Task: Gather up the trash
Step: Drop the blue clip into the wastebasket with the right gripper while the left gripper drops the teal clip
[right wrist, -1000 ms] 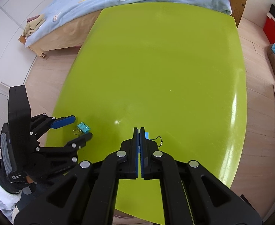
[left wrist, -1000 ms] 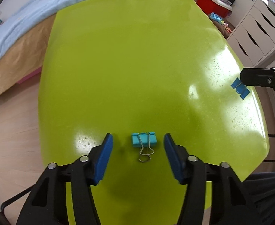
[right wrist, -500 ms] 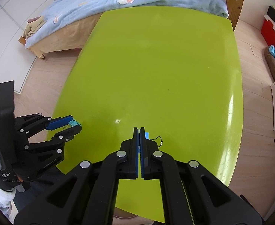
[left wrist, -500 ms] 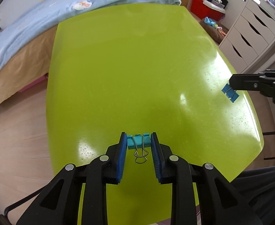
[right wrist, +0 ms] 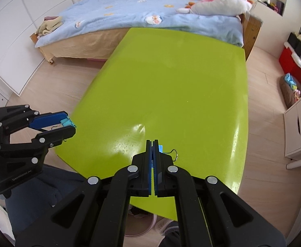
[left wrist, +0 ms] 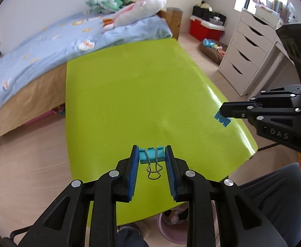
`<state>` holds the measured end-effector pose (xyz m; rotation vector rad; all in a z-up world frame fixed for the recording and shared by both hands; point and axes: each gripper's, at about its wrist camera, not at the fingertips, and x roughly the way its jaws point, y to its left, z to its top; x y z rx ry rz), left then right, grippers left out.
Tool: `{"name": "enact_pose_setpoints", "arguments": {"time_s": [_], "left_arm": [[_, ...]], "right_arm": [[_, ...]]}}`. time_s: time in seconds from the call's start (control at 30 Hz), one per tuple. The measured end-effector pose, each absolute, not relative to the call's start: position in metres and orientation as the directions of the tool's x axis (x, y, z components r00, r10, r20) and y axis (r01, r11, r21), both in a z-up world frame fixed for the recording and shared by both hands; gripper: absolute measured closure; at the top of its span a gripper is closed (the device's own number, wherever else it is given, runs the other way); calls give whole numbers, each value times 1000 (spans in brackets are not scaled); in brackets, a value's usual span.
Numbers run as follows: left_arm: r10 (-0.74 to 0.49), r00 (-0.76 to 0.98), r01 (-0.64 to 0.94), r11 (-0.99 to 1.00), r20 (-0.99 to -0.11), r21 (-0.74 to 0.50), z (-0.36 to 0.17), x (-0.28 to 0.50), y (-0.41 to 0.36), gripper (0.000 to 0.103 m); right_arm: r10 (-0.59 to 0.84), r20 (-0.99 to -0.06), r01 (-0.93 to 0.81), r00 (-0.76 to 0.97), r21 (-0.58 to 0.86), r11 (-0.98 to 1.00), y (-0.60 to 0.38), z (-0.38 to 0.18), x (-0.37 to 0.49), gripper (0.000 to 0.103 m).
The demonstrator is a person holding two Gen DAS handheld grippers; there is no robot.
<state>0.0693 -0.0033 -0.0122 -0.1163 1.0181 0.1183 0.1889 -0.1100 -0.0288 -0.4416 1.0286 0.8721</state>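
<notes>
A glossy lime-green tabletop (left wrist: 142,94) fills the middle of both views, its far edge close to a bed (right wrist: 130,18) with a pale blue quilt and plush toys. Light wood floor surrounds it; a white chest of drawers (left wrist: 247,57) and a red storage box (left wrist: 205,30) stand along the right wall under a window.

Below the near edge of the tabletop a pinkish bin (left wrist: 171,226) is only partly visible, and its contents cannot be made out.

The left tongs (left wrist: 151,156) pinch a teal binder clip (left wrist: 151,155) between their blue pads, held above the near part of the tabletop; its body lies crosswise between the pads and its wire handles point back toward the camera.

The right tongs (right wrist: 152,144) are pressed together on a blue binder clip (right wrist: 160,148), mostly hidden by the fingers; a sliver of its body and one wire loop stick out to the right, above the tabletop's near right side
</notes>
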Motion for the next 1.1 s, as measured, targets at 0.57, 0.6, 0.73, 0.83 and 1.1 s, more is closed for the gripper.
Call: {"name": "enact_pose_setpoints", "arguments": {"time_s": [0.57,0.6,0.73,0.83,1.1], "left_arm": [[-6,581,-77,995,-814,-63,9,-19,-57,77],[-12,579,-76,995,-815,-69,7,-23,-59,77],[-35,573,-65,994,-819,-88,0,-38,-68,77],[-51,571,-55,994,-820,-99,-5,-48,-74,77],[-78,563,-56,990,-822,-133,-12,-69,-80,77]], "right_arm": [[499,-823,-815,270,80,573,-188,-11,83,102],[503,-823,-816,265,86,571,-192,-12,77,102],[516,-821,-812,244,118,571,-201,-17,62,102],[526,-819,-809,228,142,571,-209,-19,52,102],[521,-836,-806,173,183,562,-219,-40,28,102]]}}
